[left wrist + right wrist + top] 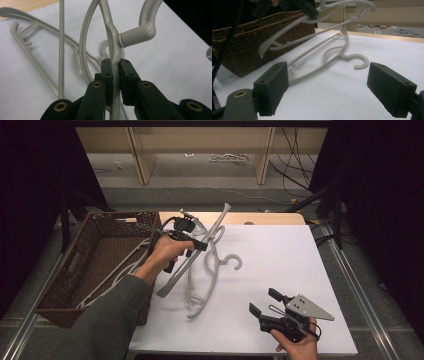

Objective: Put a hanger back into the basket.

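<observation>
The right half of the white-covered desk point(280, 250) lies open from near edge to far edge, giving a hand free passage there. The near-right corner is taken by the right gripper point(264, 302), its jaws spread wide. Left of centre, 1 grey plastic coat hanger point(212, 270) lies flat on the desk, its hook pointing right, while another grey plastic hanger point(113, 42) is held raised above it, clamped in the left gripper point(192, 241). The brown woven basket point(65, 280) closes off the left edge; more grey hangers lie inside it.
</observation>
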Tool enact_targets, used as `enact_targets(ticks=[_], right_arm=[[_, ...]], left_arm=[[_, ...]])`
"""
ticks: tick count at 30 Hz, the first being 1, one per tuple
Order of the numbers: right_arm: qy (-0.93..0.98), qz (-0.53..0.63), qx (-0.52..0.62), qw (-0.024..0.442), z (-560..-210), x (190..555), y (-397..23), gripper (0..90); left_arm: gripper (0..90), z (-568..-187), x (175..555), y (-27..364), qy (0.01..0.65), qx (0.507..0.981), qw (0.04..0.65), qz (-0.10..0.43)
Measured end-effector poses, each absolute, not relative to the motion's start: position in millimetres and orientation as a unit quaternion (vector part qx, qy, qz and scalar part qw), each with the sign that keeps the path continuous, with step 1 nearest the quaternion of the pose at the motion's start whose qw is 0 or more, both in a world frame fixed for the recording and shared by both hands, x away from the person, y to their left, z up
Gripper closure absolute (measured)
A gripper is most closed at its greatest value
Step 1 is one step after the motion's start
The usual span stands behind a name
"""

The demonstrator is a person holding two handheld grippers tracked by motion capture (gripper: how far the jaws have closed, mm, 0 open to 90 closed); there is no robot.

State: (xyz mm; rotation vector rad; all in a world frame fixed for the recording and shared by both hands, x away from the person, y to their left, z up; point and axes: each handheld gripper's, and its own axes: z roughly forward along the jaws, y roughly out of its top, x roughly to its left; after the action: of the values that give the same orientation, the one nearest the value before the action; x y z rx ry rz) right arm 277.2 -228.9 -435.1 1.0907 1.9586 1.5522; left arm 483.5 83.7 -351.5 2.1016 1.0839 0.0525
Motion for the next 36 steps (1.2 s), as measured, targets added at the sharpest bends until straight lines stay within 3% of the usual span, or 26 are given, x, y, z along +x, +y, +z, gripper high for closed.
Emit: enact_targets(ticks=[20,36], right_arm=[[0.700,0.560,0.391,0.209,-436,277,-228,18.5],[0.693,0.571,0.387,0.206,-437,279,-227,18.5]], left_arm=[[82.5,-314,452,102,0.393,0.803,0.448,-0.011],[82.5,-287,430,113,0.379,0.801,0.463,0.017]])
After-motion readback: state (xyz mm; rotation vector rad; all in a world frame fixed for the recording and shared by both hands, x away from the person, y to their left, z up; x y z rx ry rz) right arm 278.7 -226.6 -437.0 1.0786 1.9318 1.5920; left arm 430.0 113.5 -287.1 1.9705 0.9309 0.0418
